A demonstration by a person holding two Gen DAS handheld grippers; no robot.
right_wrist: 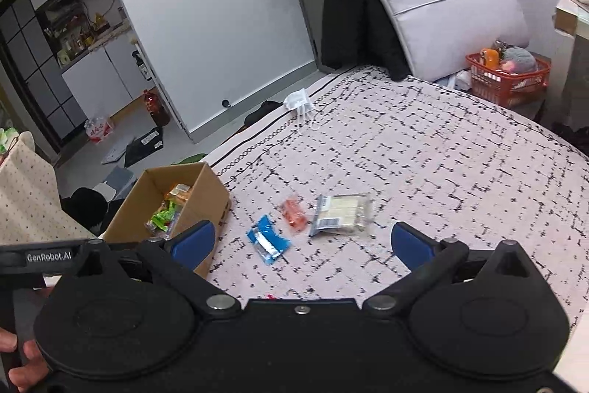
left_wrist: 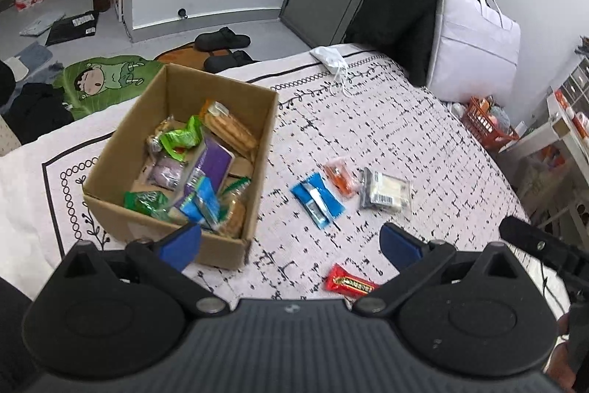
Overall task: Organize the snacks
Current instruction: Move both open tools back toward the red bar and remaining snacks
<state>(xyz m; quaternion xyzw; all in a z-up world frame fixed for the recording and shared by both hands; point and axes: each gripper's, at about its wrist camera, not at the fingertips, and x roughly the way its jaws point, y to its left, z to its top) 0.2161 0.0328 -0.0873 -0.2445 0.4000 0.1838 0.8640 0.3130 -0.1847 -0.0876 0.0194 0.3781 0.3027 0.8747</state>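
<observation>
A cardboard box holding several snack packets sits on the patterned bed cover; it also shows in the right wrist view. Loose on the cover lie a blue packet, an orange packet, a clear packet of white bars and a red candy bar. My left gripper is open and empty, above the cover between the box and the red bar. My right gripper is open and empty, just short of the blue packet.
A white face mask lies at the far edge of the bed. A black coat and a white bag stand behind it. An orange basket sits to the right. Slippers and clutter lie on the floor.
</observation>
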